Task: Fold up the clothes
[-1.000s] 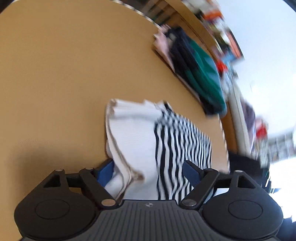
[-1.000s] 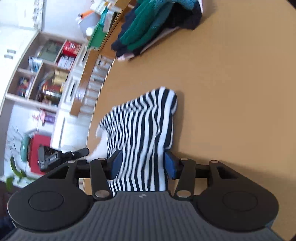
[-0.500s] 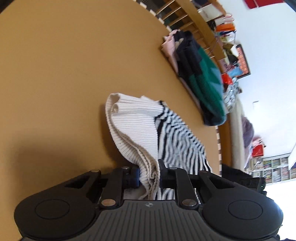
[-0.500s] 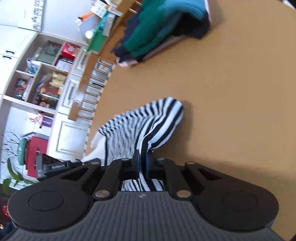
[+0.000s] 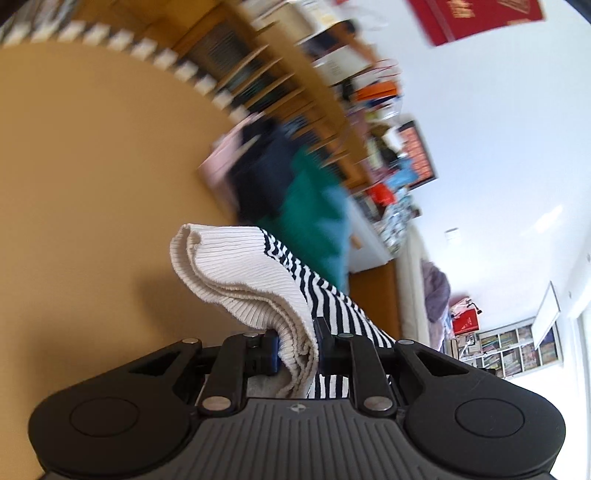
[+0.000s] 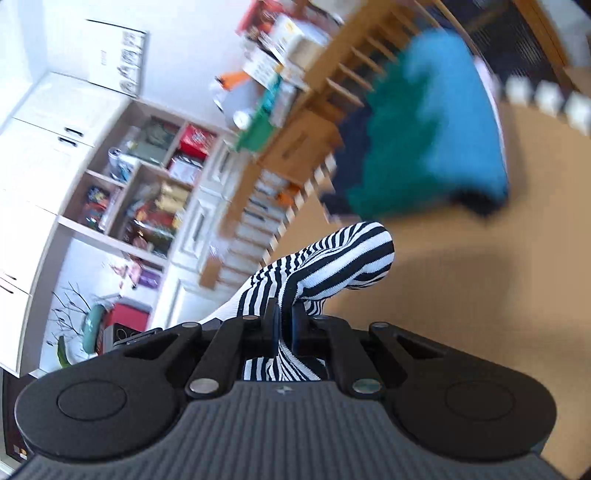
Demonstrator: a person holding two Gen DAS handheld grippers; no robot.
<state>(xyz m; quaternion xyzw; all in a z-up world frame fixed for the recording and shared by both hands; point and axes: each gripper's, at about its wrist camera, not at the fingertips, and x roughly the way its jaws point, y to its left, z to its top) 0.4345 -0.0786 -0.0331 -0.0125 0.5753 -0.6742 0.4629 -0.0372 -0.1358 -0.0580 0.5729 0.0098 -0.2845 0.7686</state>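
At the bottom of both frames we see the black bodies of our tongs; each has a small round logo in the middle, but we cannot read any writing on it. Our left gripper (image 5: 297,349) is closed narrow on the striped garment (image 5: 266,280), pinching its white ribbed hem, which is folded in several layers. From the jaws the cloth rises to the centre of the left wrist frame, white ribbed on the left and black-and-white striped on the right. Our right gripper (image 6: 284,328) is also closed narrow on the same garment (image 6: 332,266), here on a striped part that bulges up and to the right like a rounded roll.

Under the garment lies the tan table (image 5: 92,177), with a shadow on it. Farther, near the table edge, sits a blurred pile of clothes (image 6: 424,147) in green, blue and dark navy. A red poster (image 5: 476,14) at the upper right of the left wrist frame carries writing, too blurred to read.
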